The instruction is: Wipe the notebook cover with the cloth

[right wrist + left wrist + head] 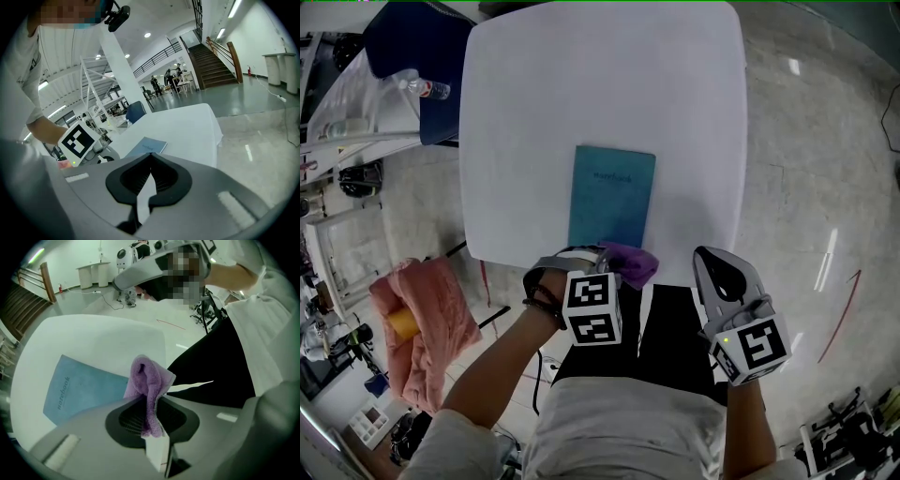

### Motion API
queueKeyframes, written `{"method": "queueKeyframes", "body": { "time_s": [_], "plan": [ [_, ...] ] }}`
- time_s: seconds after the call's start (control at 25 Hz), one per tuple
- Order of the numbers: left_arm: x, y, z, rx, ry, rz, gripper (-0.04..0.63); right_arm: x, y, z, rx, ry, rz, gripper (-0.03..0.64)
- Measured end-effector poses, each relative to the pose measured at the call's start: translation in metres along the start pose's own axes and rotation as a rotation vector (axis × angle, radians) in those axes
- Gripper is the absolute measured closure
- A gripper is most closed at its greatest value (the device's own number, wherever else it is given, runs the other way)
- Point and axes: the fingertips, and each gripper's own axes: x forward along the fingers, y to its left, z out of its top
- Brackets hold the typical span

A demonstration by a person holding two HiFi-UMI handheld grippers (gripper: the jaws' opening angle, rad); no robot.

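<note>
A teal notebook (612, 197) lies closed on the white table (525, 122), near its front edge; it also shows in the left gripper view as the notebook (79, 390) and small in the right gripper view as the notebook (146, 146). My left gripper (605, 265) is shut on a purple cloth (630, 263), held just off the table's front edge by the notebook's near end. The cloth (149, 385) sticks up between the closed jaws. My right gripper (717, 267) is shut with nothing in it, off the table's front right corner.
A blue chair (417, 42) with a plastic bottle (425, 89) stands at the table's left. A pink cloth pile (427, 328) with an orange object sits on the floor at the left. Polished floor surrounds the table.
</note>
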Motion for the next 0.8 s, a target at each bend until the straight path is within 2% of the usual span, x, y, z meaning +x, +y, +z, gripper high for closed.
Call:
{"method": "queueKeyframes", "body": {
  "time_s": [0.52, 0.64, 0.8],
  "plan": [
    [-0.007, -0.005, 0.001, -0.017, -0.029, 0.013, 0.531, 0.005, 0.004, 0.000, -0.013, 0.012, 0.018, 0.601],
    [-0.021, 0.001, 0.001, -0.031, -0.056, 0.039, 0.531, 0.007, 0.003, 0.001, -0.014, 0.018, 0.018, 0.601],
    [-0.044, 0.024, -0.004, -0.053, -0.073, 0.120, 0.531, 0.009, 0.000, 0.002, -0.014, 0.021, 0.020, 0.601]
  ]
}}
